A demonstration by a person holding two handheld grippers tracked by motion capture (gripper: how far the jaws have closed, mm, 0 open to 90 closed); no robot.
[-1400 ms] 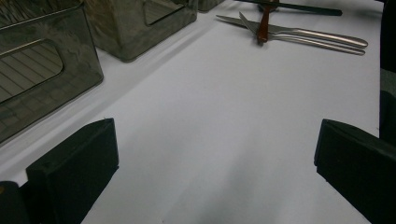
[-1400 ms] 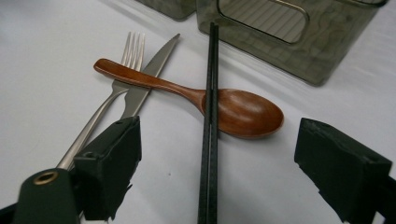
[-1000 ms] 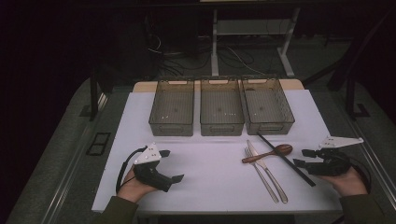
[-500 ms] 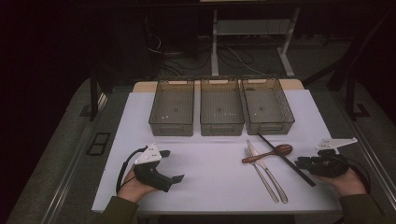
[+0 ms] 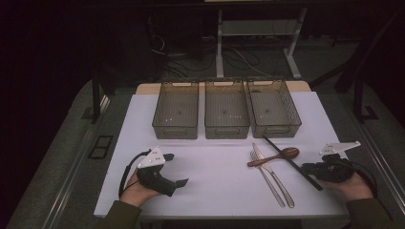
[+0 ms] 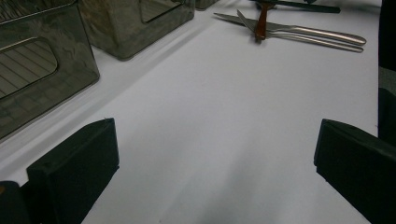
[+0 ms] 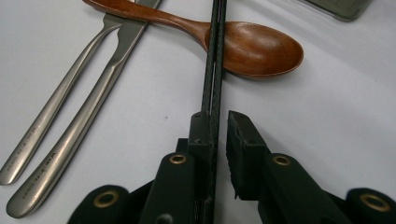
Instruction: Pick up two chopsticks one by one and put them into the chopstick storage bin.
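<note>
Down at the near right of the worktop (image 5: 215,191), the right gripper (image 7: 219,126) has the black chopsticks (image 7: 214,60) between its jaws, which have just been closing. The pair lies against the left jaw; a narrow gap still shows beside the right jaw, so the squeeze is not yet complete and I would call the jaws nearly clenched around the chopsticks rather than pressing on them. The chopsticks lie on the worktop and run across the bowl of the wooden spoon (image 7: 252,46). The spoon's handle rests over the knife (image 5: 274,174) and the fork (image 5: 265,174), which lie side by side. At the near left, the left gripper (image 5: 174,169) sits on the worktop with its jaws spread wide and nothing between them. Three clear bins (image 5: 227,126) stand in a row farther back.
</note>
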